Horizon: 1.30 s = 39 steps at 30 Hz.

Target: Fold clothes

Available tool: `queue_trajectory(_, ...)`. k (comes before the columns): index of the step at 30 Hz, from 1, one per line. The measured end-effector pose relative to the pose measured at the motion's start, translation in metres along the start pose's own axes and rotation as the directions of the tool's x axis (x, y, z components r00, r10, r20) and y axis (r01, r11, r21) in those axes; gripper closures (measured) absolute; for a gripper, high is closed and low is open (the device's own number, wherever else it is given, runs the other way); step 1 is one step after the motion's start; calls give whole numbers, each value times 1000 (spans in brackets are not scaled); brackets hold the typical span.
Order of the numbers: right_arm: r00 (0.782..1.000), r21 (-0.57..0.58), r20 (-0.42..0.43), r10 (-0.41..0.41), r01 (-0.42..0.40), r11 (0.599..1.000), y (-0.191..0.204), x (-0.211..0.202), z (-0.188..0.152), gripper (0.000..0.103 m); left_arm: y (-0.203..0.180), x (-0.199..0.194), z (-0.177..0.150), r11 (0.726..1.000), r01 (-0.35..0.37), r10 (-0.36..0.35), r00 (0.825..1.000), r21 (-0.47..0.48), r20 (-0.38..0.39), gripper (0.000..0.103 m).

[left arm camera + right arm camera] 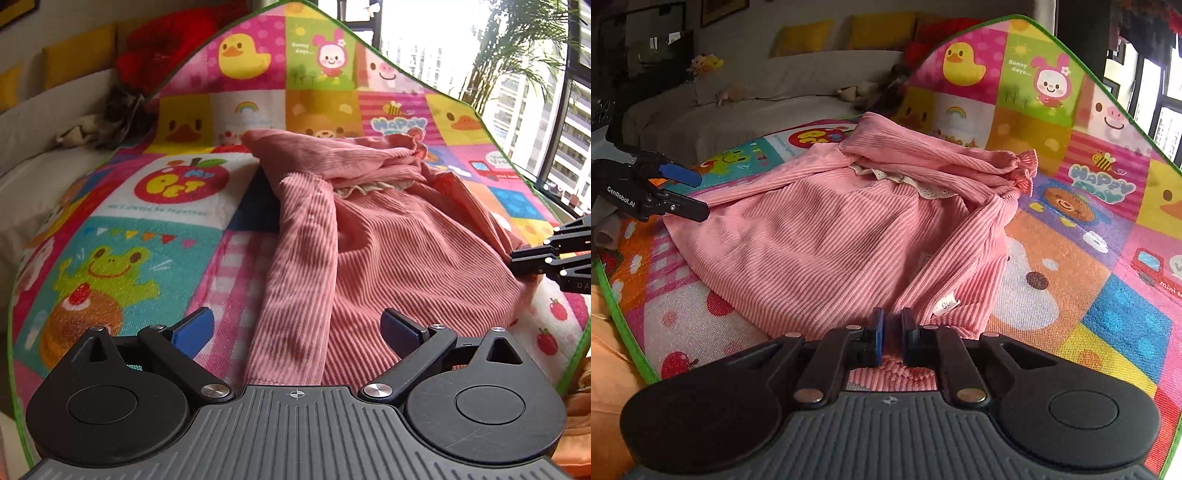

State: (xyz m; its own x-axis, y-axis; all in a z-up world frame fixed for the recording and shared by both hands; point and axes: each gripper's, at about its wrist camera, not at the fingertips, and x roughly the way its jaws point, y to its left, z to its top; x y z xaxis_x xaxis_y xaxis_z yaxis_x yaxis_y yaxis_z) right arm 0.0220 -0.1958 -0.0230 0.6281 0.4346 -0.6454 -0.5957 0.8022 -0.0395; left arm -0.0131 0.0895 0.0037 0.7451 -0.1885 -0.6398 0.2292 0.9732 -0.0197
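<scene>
Nearest the right wrist camera, the right gripper is pinching the hem edge of the pink ribbed-corduroy child's garment, its blue pads drawn nearly together with a strip of cloth bunching between them; a small white size tag is lying just beyond at 1 o'clock. The grip seems placed at a bottom corner so the hem can be lifted for a fold. In the left wrist view, the left gripper is sitting with its fingers spread wide, blue pads flanking the garment's near edge without closing on it; judged as lining up for the matching corner. The right gripper is showing at 3 o'clock of that view, at the cloth's side edge. The garment is lying crumpled in the middle of the patchwork cartoon-print play mat with a green border, sleeves already crossed over the chest near the lace-trimmed collar at 12 o'clock. Farther off, a white sofa with yellow cushions is sitting at 11 o'clock, and a window with palm fronds is filling 1 o'clock. Fold appears about half complete.
</scene>
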Motion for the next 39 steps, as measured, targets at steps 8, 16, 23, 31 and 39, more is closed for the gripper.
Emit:
queue_trajectory(8, 1000, 17, 17, 5, -5, 1000, -2, -1, -3, 94, -9, 8, 9, 997, -3, 3, 1000, 73, 0, 59)
queue_trajectory(16, 1000, 8, 10, 10, -10, 1000, -2, 0, -2, 93, -41, -1, 15, 976, 168, -171, 985, 136, 12, 95)
queue_trajectory(23, 1000, -2, 12, 8, -8, 1000, 2, 0, -3, 89, -65, 1, 8, 966, 223, -226, 974, 131, 5, 91)
queue_trajectory(31, 999, 7, 30, 32, -32, 999, 6, 1, -5, 69, -42, -8, 6, 990, 6, -10, 1000, 141, 28, 23)
queue_trajectory(39, 999, 16, 28, 34, -34, 999, 7, 1, -5, 68, -25, -2, -1, 991, -6, 5, 1000, 130, 4, 92)
